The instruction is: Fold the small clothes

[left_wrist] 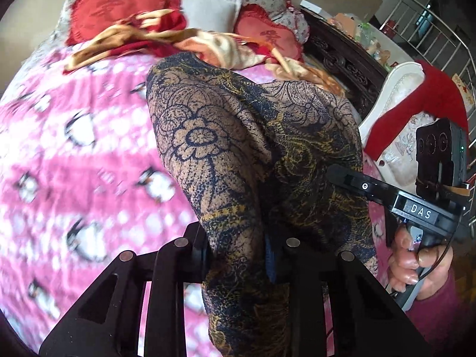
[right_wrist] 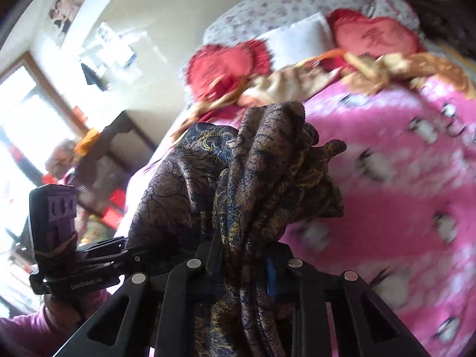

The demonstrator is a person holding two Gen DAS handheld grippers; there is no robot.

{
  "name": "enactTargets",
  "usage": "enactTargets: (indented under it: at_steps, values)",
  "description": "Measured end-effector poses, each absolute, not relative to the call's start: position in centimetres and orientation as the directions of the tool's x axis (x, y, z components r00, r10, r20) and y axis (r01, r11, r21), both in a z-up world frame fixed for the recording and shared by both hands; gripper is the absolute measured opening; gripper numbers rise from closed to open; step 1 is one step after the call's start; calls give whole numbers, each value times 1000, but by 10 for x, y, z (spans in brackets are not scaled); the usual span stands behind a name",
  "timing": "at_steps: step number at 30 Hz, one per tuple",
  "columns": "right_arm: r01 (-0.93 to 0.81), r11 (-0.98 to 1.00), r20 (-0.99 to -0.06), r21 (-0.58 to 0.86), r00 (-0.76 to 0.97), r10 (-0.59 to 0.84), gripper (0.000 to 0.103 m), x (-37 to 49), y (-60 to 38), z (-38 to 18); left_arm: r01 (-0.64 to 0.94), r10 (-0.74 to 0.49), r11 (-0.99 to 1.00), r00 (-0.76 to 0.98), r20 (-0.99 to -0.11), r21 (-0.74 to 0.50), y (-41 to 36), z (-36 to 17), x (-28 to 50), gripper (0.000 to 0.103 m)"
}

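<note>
A brown garment with a dark blue and gold floral print hangs lifted above the pink bed cover. My left gripper is shut on one part of it, with the cloth draping over the jaws. My right gripper is shut on another bunched part of the same garment. In the left wrist view the right gripper reaches into the cloth from the right. In the right wrist view the left gripper meets the cloth from the left. The fingertips are hidden by fabric.
Red heart cushions, a white pillow and a crumpled gold and red cloth lie at the head of the bed. A dark carved bedside cabinet and a chair with a red garment stand to the right.
</note>
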State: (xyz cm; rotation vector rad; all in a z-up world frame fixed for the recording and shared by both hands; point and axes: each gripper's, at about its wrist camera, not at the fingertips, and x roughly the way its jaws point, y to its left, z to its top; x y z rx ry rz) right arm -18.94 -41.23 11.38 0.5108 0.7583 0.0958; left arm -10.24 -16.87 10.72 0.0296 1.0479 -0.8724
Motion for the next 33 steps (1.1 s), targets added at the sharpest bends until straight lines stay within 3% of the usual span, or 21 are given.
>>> enactTargets:
  at_steps: [7,8,10,11,15,22,26,29,33]
  values:
    - [98,855,-703,509,620,348,23,-186,-354,54,551,-494,771,201,-846,-320,-110,62,-126,27]
    - [131,879,-746,458,594,301,27,-185,-348,45,540,-478,782,198,-856,-312,-107,55,-127,31]
    - [168,900,-776,401,585,236,44,-189,-348,41,533,-468,792,215,-857,-299,-102,54,-132,35]
    - [178,904,-774,390,595,217,44,-193,-351,45,533,-468,795,236,-852,-289,-100,59,-135,41]
    - [191,926,-740,325,661,124,44,-202,-358,79,537,-458,811,337,-823,-232,-99,77,-142,66]
    - [23,964,-699,264,693,175,32,-160,-325,92,509,-407,842,386,-828,-177,-116,66,-121,67]
    - [142,979,-781,146,623,26,26,-134,-334,55,489,-372,858,376,-849,-159,-119,47,-116,67]
    - [184,949,-785,255,613,92,25,-134,-355,37,483,-369,862,385,-846,-156,-121,43,-115,67]
    - [165,960,-773,228,629,76,28,-153,-346,61,478,-354,868,409,-841,-132,-122,46,-118,67]
